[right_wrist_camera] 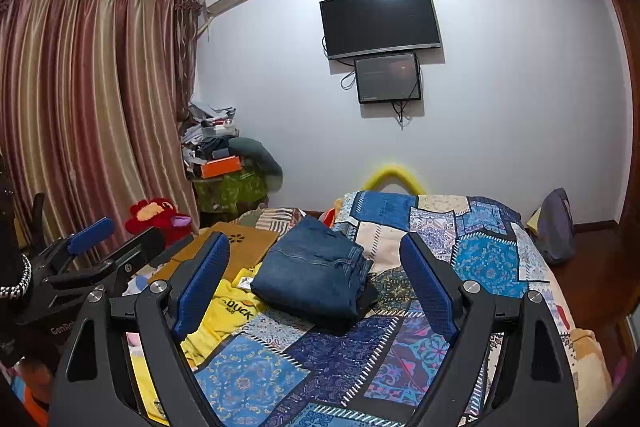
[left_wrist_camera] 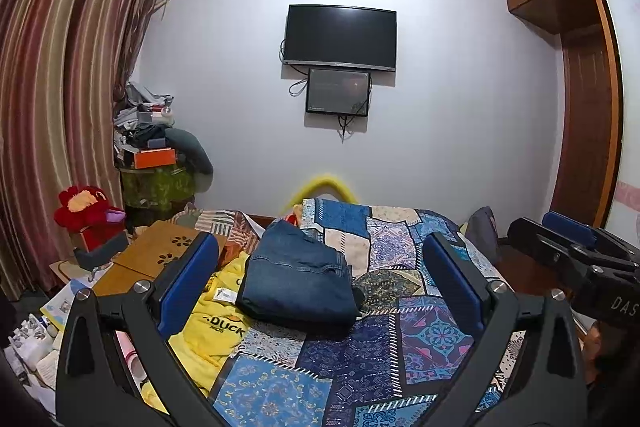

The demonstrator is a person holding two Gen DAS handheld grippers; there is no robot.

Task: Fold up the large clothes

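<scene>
A pair of blue jeans (left_wrist_camera: 298, 277) lies folded into a compact rectangle on the patchwork bedspread (left_wrist_camera: 400, 347); it also shows in the right wrist view (right_wrist_camera: 314, 273). My left gripper (left_wrist_camera: 318, 275) is open and empty, held above the bed in front of the jeans, apart from them. My right gripper (right_wrist_camera: 316, 281) is open and empty too, likewise short of the jeans. A yellow garment (left_wrist_camera: 218, 323) printed "DUCK" lies spread to the left of the jeans, partly under them. The right gripper shows at the right edge of the left wrist view (left_wrist_camera: 576, 247).
A wooden lap tray (left_wrist_camera: 160, 255) and a red plush toy (left_wrist_camera: 86, 211) sit at the bed's left. A cluttered pile of clothes and boxes (left_wrist_camera: 152, 143) stands in the corner by the curtain (left_wrist_camera: 52, 87). A wardrobe (left_wrist_camera: 588, 107) lines the right wall.
</scene>
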